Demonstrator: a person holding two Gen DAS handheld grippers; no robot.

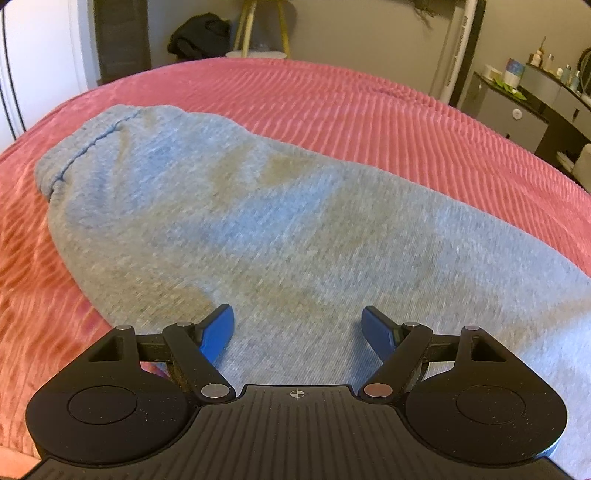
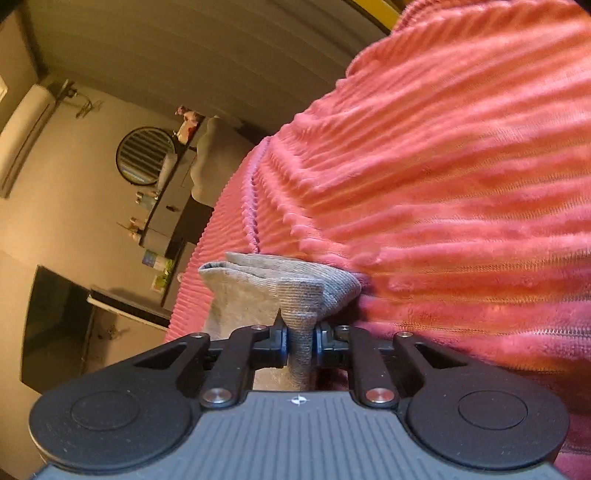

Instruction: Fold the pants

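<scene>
Grey sweatpants (image 1: 229, 221) lie stretched across a pink ribbed bedspread (image 1: 369, 110), one cuffed end at the far left. My left gripper (image 1: 298, 325) hovers over the near part of the fabric, open, its blue fingers (image 1: 219, 332) spread wide with nothing pinched. In the right wrist view, rolled sideways, my right gripper (image 2: 300, 341) is shut on a bunched fold of the grey pants (image 2: 280, 291) near their ribbed edge, against the pink bedspread (image 2: 461, 184).
Beyond the bed in the left wrist view stand a yellow-legged stool (image 1: 260, 29), a dark heap of cloth (image 1: 199, 35), and a grey dresser (image 1: 524, 110) with bottles at the right. The right wrist view shows a round mirror (image 2: 146, 155) and shelves along the wall.
</scene>
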